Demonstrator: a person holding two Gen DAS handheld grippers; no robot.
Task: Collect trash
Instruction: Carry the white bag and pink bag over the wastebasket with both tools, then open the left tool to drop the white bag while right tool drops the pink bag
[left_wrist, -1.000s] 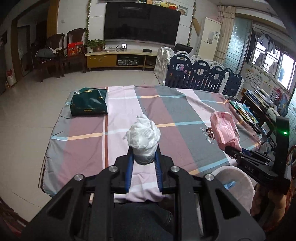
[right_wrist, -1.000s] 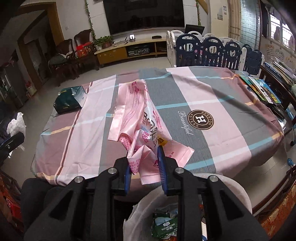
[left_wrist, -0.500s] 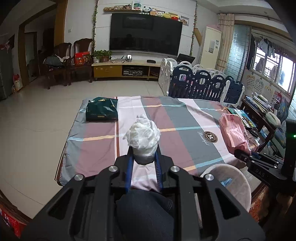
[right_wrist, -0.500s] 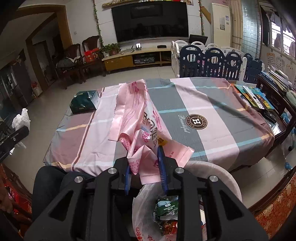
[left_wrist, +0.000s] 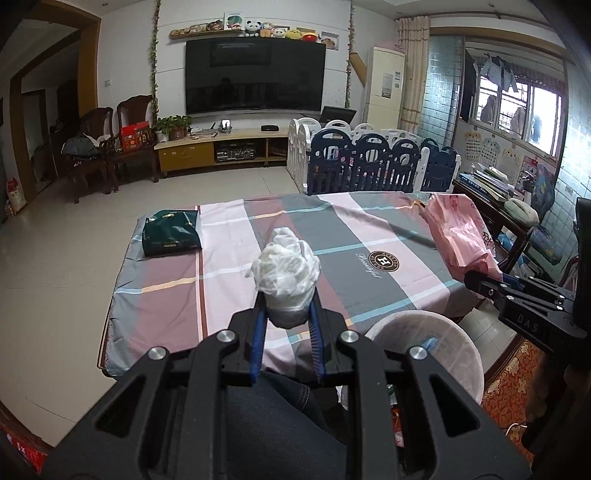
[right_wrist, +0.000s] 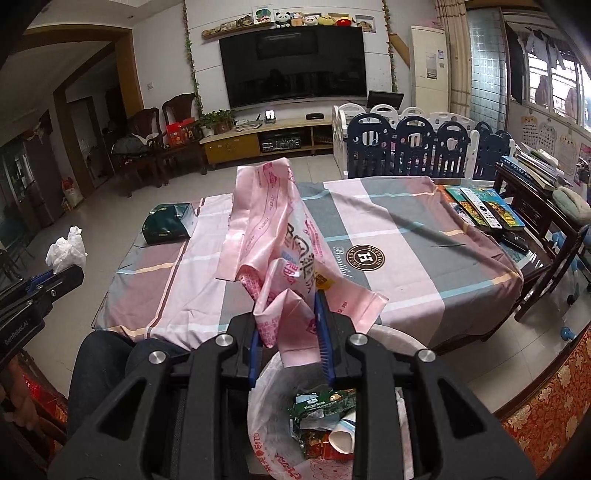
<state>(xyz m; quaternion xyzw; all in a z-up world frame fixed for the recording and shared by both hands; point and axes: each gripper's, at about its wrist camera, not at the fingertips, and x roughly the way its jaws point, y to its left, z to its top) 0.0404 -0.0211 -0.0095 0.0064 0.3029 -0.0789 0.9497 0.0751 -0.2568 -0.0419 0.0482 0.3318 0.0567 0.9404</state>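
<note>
L gripper (left_wrist: 286, 314) pinched white crumpled bag wad (left_wrist: 285, 275), R gripper (right_wrist: 290, 325) pinched pink plastic bag (right_wrist: 275, 243), both held above near table edge by the lined bin (right_wrist: 280, 417); likely v. light, soft, slippery film — grip bunched folds, not loose ends.

bin (right_wrist: 384, 334) before table (right_wrist: 424, 258), wrappers (right_wrist: 325, 406) inside
</note>
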